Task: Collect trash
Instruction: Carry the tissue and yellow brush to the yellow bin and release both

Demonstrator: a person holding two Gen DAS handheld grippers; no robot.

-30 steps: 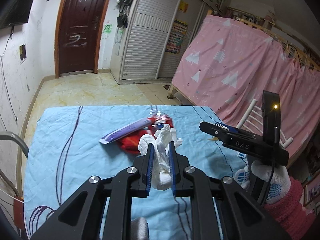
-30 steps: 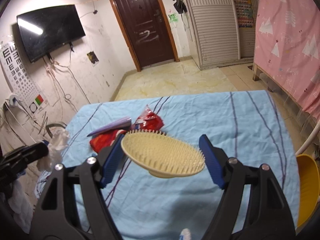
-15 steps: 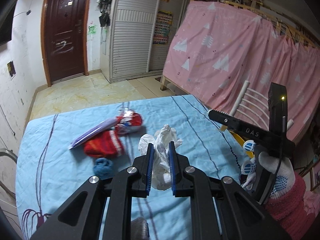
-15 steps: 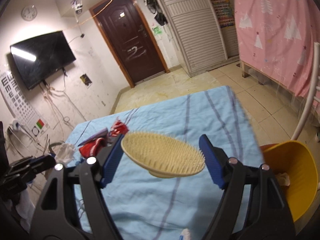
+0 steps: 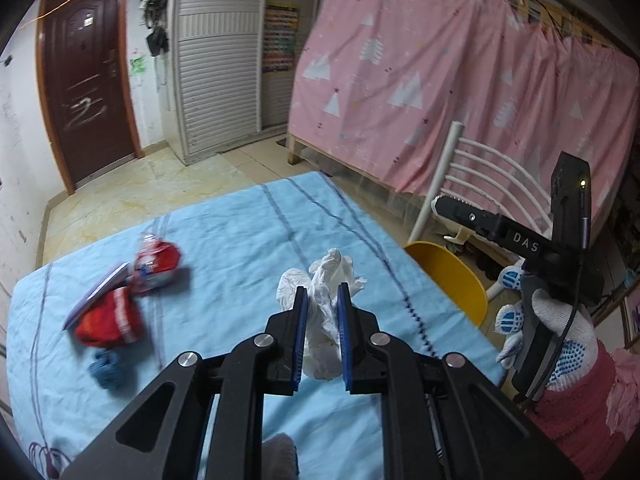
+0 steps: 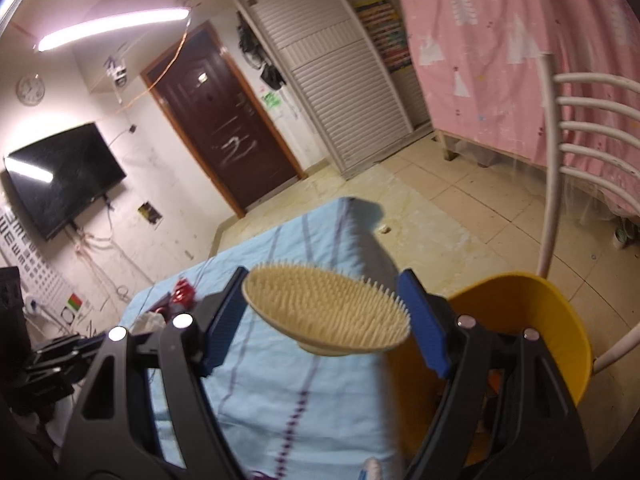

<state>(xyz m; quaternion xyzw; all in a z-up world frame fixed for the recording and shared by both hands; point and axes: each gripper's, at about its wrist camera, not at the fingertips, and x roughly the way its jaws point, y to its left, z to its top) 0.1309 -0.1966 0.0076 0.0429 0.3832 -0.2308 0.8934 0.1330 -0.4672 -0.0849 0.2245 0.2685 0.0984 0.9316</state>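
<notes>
Left wrist view: left gripper (image 5: 322,300) clamped, blue pads narrow, on a crumpled white tissue (image 5: 324,300) that bulges above and hangs below the fingertips, held over the light-blue tablecloth (image 5: 240,232). Left on the cloth, well apart from the tissue: a red wrapper (image 5: 158,258), a red-and-white packet (image 5: 108,320) with a purple flat strip (image 5: 96,296) lying across it, and a small blue ball of yarn (image 5: 106,366) just below them. Off the right table edge, a yellow bin (image 5: 452,280) beside a white chair (image 5: 492,172). Further right, the right gripper (image 5: 444,206) seen side-on in a white dotted glove (image 5: 560,344). Behind, a pink curtain (image 5: 460,72) and a brown door (image 5: 84,92).

Right wrist view: right gripper (image 6: 326,306) spread wide yet closed against both ends of a cream oval brush (image 6: 326,310), bristles up, held tilted above the table's right edge. Directly right and lower, the yellow bin (image 6: 540,320), its rim partly hidden by the right finger; contents unclear. At lower left, blurred, the left gripper with the white tissue (image 6: 150,322) in it, red wrapper (image 6: 184,292) beyond. On the wall, a black television (image 6: 60,176) and a clock (image 6: 30,89).
</notes>
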